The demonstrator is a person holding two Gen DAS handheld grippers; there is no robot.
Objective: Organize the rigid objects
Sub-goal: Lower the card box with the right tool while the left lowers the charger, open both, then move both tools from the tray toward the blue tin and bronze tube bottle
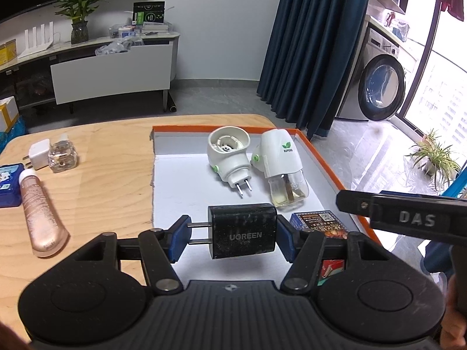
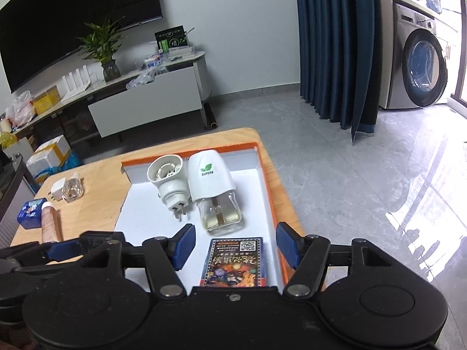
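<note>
My left gripper is shut on a black UGREEN charger, its prongs pointing left, held just above the white floor of the orange-rimmed box lid. In the lid lie a white plug-in heater, a second heater with a glass bottle and a dark card box. My right gripper is open and empty over the card box, near the lid's right rim. The two heaters also show in the right wrist view.
On the wooden table left of the lid lie a white charger, a clear glass bottle, a pink tube and a blue box. The table's right edge drops to grey floor. A TV cabinet stands behind.
</note>
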